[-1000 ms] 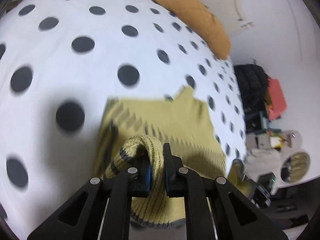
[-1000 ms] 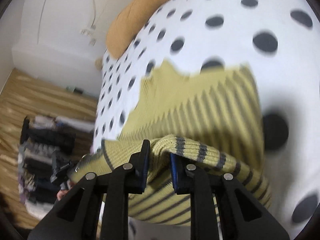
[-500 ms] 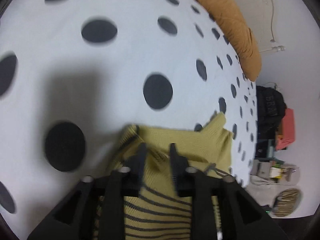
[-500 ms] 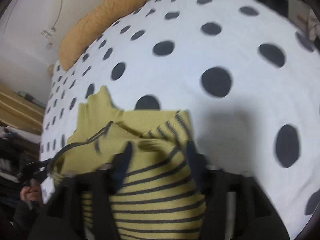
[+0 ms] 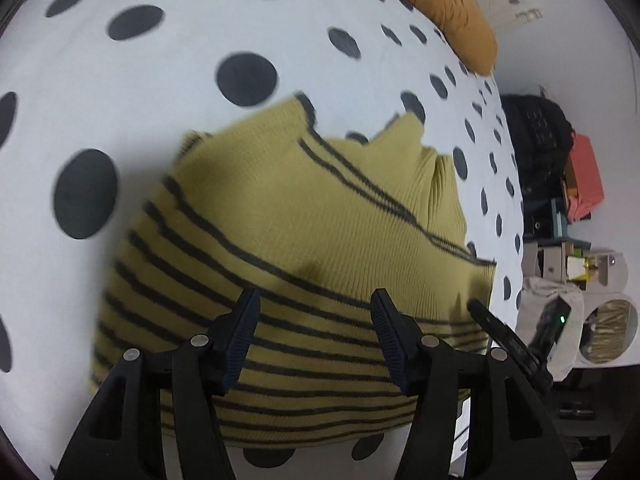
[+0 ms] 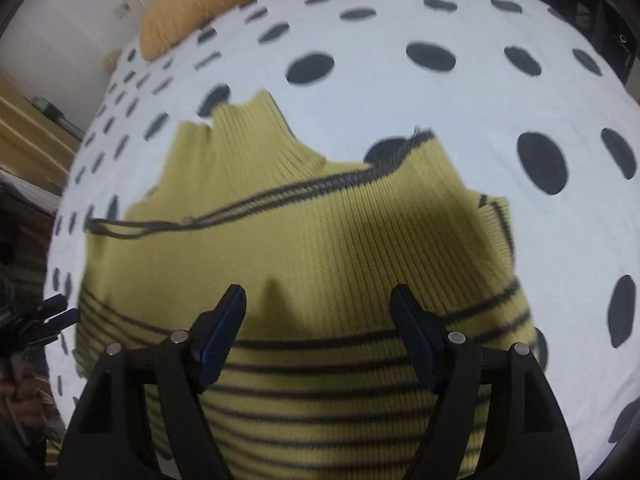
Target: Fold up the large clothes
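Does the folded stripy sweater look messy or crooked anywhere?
A little. The yellow sweater lies folded on the spotted bedspread, but its grey-edged hem runs slanted across the top, and one corner sticks out unevenly.

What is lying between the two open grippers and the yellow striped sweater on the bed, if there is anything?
Nothing visible. The left gripper and right gripper, jaws just opened, hang directly over the folded sweater with only air between. The dotted bedcover around it is bare.

One sweater (image 5: 304, 216), one pillow (image 5: 448, 4) (orange), two grippers.
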Tool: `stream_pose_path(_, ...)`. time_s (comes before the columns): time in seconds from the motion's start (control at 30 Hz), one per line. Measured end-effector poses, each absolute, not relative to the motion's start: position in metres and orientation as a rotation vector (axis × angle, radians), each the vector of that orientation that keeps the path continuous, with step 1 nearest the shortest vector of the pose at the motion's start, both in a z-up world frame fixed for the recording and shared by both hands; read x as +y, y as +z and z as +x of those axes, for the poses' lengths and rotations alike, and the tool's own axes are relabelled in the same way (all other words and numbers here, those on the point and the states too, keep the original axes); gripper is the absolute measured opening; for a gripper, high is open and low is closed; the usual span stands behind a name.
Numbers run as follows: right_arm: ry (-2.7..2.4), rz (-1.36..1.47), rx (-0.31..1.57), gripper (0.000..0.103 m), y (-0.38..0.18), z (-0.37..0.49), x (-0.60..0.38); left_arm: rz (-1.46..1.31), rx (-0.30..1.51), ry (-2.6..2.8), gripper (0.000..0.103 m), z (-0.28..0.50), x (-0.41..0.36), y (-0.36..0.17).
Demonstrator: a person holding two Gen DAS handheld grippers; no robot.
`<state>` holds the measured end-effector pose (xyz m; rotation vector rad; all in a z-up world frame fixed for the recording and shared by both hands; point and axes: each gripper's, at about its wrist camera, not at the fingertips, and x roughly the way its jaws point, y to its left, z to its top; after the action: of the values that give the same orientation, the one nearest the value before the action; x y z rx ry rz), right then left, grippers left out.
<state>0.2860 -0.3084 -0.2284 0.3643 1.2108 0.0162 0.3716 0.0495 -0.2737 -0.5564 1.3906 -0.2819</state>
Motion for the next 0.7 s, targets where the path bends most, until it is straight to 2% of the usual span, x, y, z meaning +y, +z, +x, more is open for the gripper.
stream_pose_path(0.1,-0.03,0.308,1.178,0.071,-0.238,0.291,-0.322,-0.395,1.39,-0.206,0.056,0.38,0.04,-0.288)
stream_pose_path(0.13,-0.049,0.31,1.174,0.063,-0.238,0.293,-0.329,-0.349,1.392,-0.165,0.053,0.385,0.041,-0.293)
stream_pose_path(0.17,-0.087,0.317,1.171,0.057,-0.238,0.296,-0.34,-0.325,1.388,-0.142,0.044,0.39,0.043,-0.297)
stream_pose_path(0.2,-0.125,0.334,1.17,0.045,-0.237,0.298,-0.351,-0.29,1.38,-0.1,0.033,0.397,0.047,-0.3)
stream_pose_path(0.23,-0.161,0.361,1.174,0.033,-0.238,0.3,-0.365,-0.277,1.375,-0.072,0.028,0.402,0.051,-0.301)
stream_pose_path(0.27,-0.187,0.389,1.182,0.028,-0.237,0.303,-0.375,-0.278,1.367,-0.044,0.023,0.406,0.055,-0.298)
stream_pose_path(0.37,-0.205,0.373,1.158,0.028,-0.217,0.307,-0.382,-0.281,1.276,0.01,0.024,0.404,0.065,-0.267)
stream_pose_path(0.47,-0.098,0.323,1.123,0.03,-0.192,0.308,-0.36,-0.24,1.22,-0.08,0.031,0.401,0.05,-0.246)
stream_pose_path(0.7,-0.151,0.287,1.294,0.03,-0.238,0.334,-0.355,-0.073,1.359,-0.064,0.033,0.416,0.02,-0.305)
